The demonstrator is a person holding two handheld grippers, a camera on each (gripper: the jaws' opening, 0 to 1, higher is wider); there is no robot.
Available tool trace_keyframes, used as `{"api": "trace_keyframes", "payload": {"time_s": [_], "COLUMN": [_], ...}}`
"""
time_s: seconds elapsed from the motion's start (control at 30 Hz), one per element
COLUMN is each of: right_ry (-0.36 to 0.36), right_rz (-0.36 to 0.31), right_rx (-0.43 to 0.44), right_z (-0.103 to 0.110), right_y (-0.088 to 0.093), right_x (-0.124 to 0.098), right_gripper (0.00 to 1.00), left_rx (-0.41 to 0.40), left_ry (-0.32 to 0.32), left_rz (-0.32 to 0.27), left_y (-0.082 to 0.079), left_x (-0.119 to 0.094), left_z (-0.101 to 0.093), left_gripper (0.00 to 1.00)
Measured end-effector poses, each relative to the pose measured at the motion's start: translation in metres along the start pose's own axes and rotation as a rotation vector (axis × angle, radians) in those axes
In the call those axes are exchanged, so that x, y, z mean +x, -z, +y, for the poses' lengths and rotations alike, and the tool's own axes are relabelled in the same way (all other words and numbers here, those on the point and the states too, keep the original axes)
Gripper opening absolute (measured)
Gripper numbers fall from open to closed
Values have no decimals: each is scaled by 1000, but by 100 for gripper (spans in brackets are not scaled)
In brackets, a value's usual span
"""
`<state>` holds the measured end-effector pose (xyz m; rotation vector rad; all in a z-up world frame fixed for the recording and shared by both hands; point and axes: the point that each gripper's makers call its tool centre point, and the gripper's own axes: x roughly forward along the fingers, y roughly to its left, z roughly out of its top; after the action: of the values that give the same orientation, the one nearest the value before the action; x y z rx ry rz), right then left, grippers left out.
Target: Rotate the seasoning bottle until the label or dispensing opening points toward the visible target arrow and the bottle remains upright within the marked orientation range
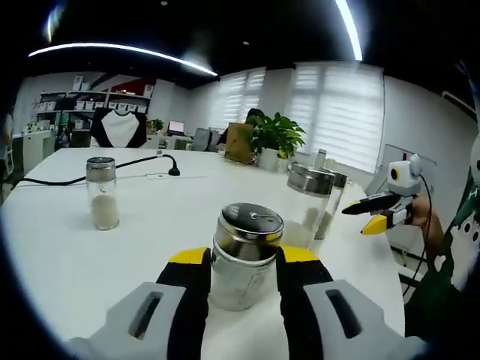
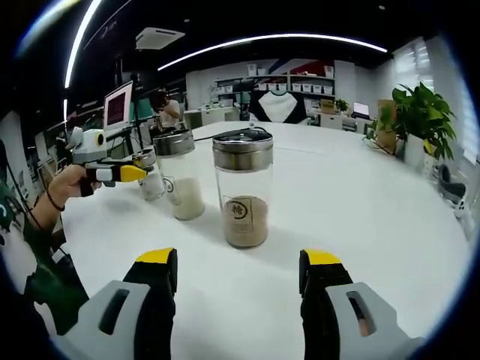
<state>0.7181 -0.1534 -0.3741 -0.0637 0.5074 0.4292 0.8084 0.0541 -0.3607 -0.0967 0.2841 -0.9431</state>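
Seasoning bottle (image 1: 244, 259) upright between left gripper (image 1: 244, 262) fingers — touching

This place is an office. A big white table (image 1: 67, 247) stands in the middle, with a black cable (image 1: 90, 174) lying on it, and long lights (image 1: 120, 51) run across the dark ceiling. At the back there are shelves (image 1: 75, 101) with boxes, a computer screen (image 2: 118, 106), window blinds (image 1: 337, 112) and a green plant (image 1: 276, 135) in a pot.

White table (image 2: 390, 217), jars (image 2: 243, 191), cable (image 1: 112, 169)
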Motion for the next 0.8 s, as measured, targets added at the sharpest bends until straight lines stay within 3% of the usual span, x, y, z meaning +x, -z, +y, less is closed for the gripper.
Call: {"api": "trace_keyframes", "payload": {"time_s": [0.47,0.67,0.8], "right_ry": [-2,0,1], "right_rz": [2,4,6], "right_rx": [-1,-1,1], "right_z": [1,1,1], "right_y": [0,1,2], "right_x": [0,-1,-1], "right_gripper": [67,67,67], "left_rx": [48,65,50], "left_ry": [42,9,-13], "left_rz": [14,9,20], "left_y": [1,0,5], "left_x": [-1,-10,-21], "left_z": [-1,-4,-5], "left_gripper": [36,43,42]}}
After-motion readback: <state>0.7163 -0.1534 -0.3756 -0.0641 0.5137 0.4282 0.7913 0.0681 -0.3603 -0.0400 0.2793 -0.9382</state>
